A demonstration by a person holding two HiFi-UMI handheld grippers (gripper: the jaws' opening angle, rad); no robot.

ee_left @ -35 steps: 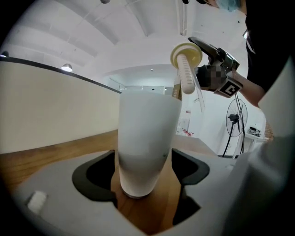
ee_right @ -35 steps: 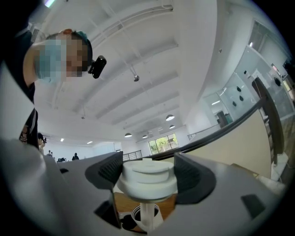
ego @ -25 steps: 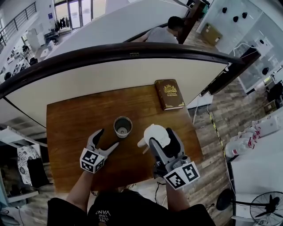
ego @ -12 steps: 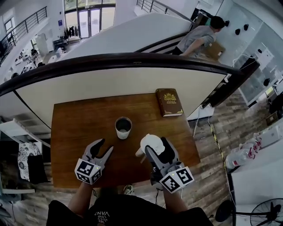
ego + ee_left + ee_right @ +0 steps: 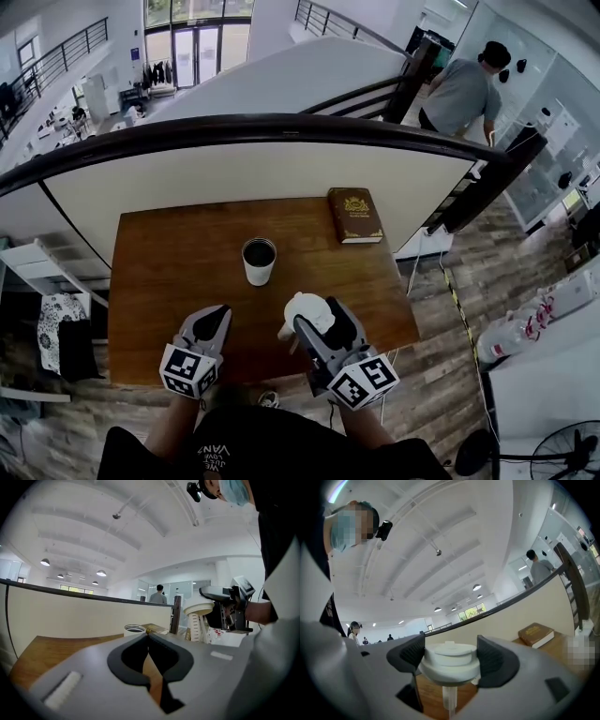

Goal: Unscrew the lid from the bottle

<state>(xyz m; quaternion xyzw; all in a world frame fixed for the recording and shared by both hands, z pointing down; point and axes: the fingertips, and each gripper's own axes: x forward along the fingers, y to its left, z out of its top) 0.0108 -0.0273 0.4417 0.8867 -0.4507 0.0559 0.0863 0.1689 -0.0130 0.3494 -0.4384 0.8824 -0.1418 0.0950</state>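
The open bottle [image 5: 259,261] stands upright near the middle of the wooden table [image 5: 159,272]; its dark mouth is uncovered. Its white lid [image 5: 302,311], with a thin tube hanging below it, is off the bottle and held in the air by my right gripper [image 5: 317,315], shut on it at the near right. The right gripper view shows the lid [image 5: 451,660] clamped between both pads. My left gripper [image 5: 217,316] hovers over the table's near edge; its jaws have just been closing and now meet with nothing between them [image 5: 147,632]. The bottle's rim [image 5: 135,630] shows beyond them.
A brown book [image 5: 354,215] lies at the table's far right corner. A curved white partition with a dark rail [image 5: 281,127] runs behind the table. A person [image 5: 464,89] stands far off at the back right. Floor lies to the right of the table.
The left gripper's jaws went from wide open to shut with nothing in them. Both grippers drew back toward the table's near edge, the right one keeping the lid.
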